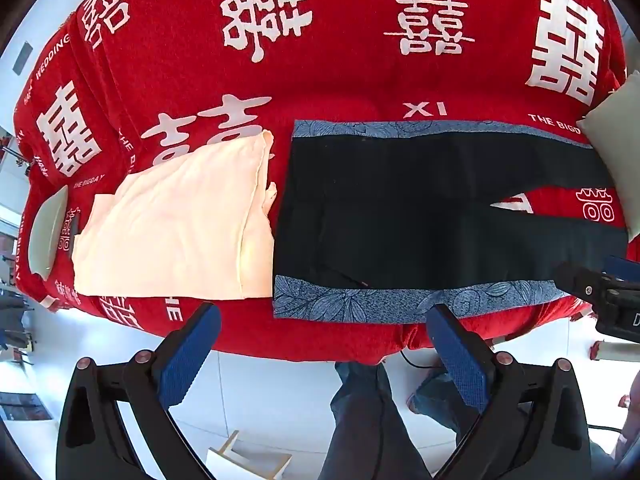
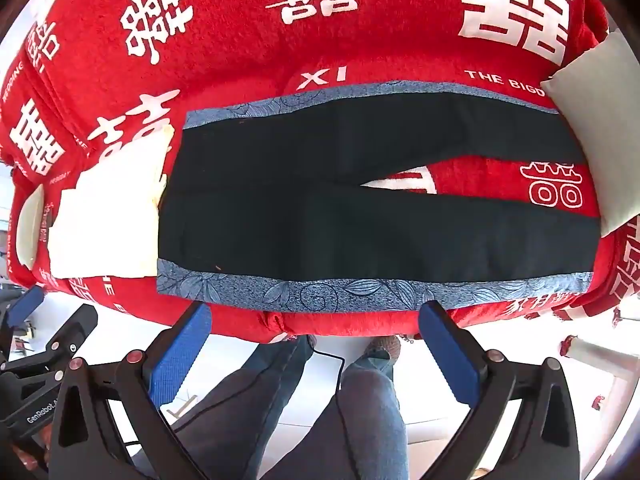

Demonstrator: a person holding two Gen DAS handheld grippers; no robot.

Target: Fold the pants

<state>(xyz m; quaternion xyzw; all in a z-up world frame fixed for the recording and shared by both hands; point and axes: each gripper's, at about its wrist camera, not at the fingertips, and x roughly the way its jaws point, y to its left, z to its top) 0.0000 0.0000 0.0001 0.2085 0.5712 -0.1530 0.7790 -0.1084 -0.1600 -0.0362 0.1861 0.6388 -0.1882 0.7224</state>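
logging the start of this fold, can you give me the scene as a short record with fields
surface: red blanket with white characters
pants: black pants with blue floral side bands, laid flat, legs spread apart
beside pants: folded cream cloth at the waist end
other items: grey pillow at the leg end
left gripper: open, empty, above the near edge
right gripper: open, empty, above the near edge
fold: not yet begun

Cream cloth (image 1: 176,220) touching pants (image 1: 420,208); pillow (image 1: 616,148) opposite.

Black pants (image 2: 360,220) lie flat on the red blanket (image 2: 240,48), right claw (image 2: 316,352) spread wide, empty.
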